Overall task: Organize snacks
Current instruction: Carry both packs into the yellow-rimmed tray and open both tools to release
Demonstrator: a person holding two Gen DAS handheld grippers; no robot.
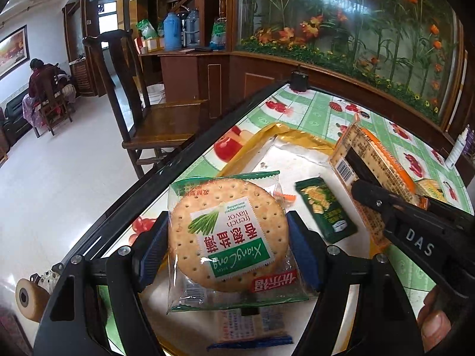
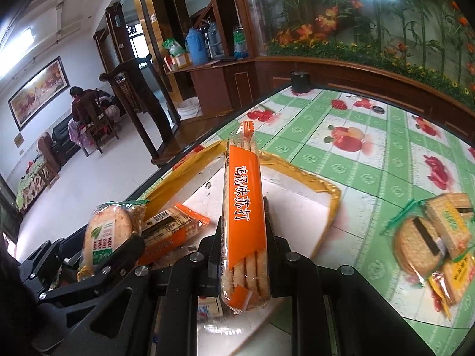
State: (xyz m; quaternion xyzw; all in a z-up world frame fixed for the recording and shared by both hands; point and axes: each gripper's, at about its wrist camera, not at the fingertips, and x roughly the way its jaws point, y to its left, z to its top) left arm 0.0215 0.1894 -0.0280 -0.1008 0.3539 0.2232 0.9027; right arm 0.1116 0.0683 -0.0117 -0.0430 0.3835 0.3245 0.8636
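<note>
My left gripper [image 1: 228, 240] is shut on a round green-label cracker pack [image 1: 227, 237], held over the white tray with a yellow rim [image 1: 282, 132]. My right gripper [image 2: 244, 234] is shut on a long orange soda-cracker pack [image 2: 245, 195], held above the same tray [image 2: 332, 190]. The right gripper [image 1: 360, 191] and its orange pack [image 1: 371, 160] also show in the left wrist view. The left gripper's round pack [image 2: 107, 231] shows at the left of the right wrist view. A dark green sachet [image 1: 325, 209] lies in the tray.
An orange cracker pack [image 2: 172, 228] lies in the tray by the left gripper. Several loose cracker packs [image 2: 433, 237] lie on the green fruit-print tablecloth [image 2: 341, 112] to the right. A black cup [image 1: 299, 80] stands at the table's far corner. A wooden chair [image 1: 148, 112] stands beside the table edge.
</note>
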